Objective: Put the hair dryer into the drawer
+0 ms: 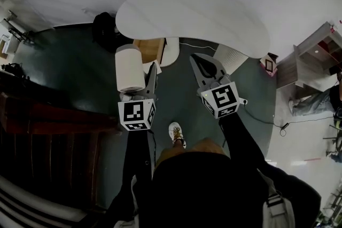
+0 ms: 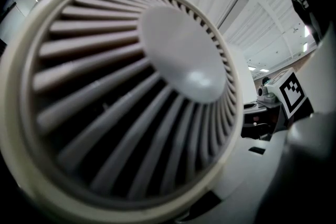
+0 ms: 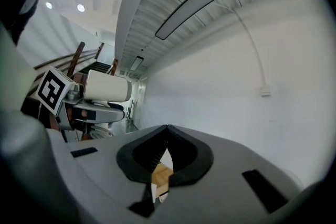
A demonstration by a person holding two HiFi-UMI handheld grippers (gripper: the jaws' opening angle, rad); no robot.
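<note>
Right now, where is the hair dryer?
In the head view the hair dryer sits left of centre, held in the left gripper, just short of the near edge of the table.

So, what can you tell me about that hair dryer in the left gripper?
The hair dryer is a cream-white, matte, plastic-looking cylinder. It is clamped in the left gripper and lies along its jaws, above the dark floor, just short of the white table. Its round end faces that gripper's camera: radial fins around a smooth domed cap.

Black sleeves [image 1: 243, 141]; grey left tool [image 1: 154, 69] and right tool [image 1: 199, 60] bear white black-marked cubes [image 1: 136, 115].
</note>
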